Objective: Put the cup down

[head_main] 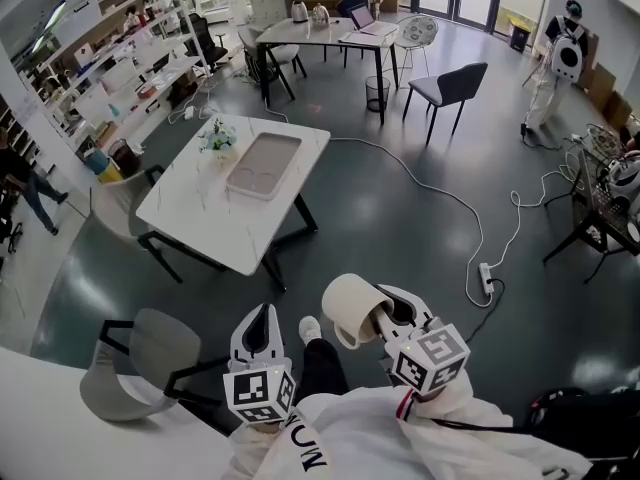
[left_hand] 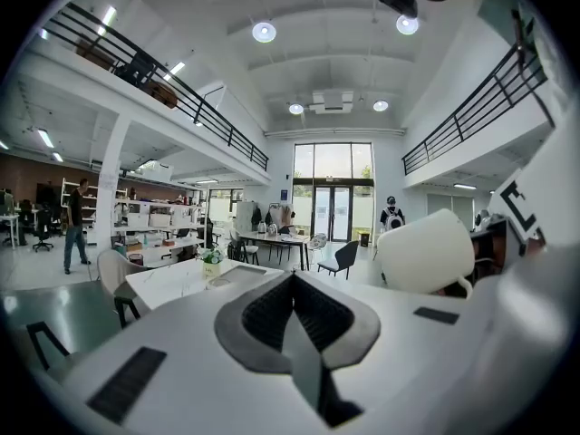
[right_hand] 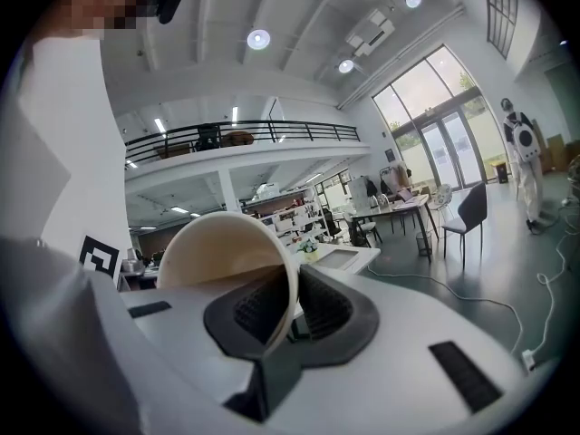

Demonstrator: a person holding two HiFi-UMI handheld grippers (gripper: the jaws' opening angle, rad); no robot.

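The right gripper point(head_main: 388, 315) holds a cream-white cup point(head_main: 350, 306) tipped on its side in the air, its jaws narrow and clamped on the cup's wall at the rim, one jaw inside the mouth and one outside, as the right gripper view shows. The left gripper point(head_main: 262, 320) hangs just beside it with its jaws pressed together and nothing between them. Both are held close to the person's body over the dark grey floor point(head_main: 400, 218), well apart from the white marble-patterned surface point(head_main: 215, 223) ahead. A grey rectangular tray point(head_main: 262, 165) lies on that surface, and a small potted plant point(head_main: 218, 138) stands beside the tray.
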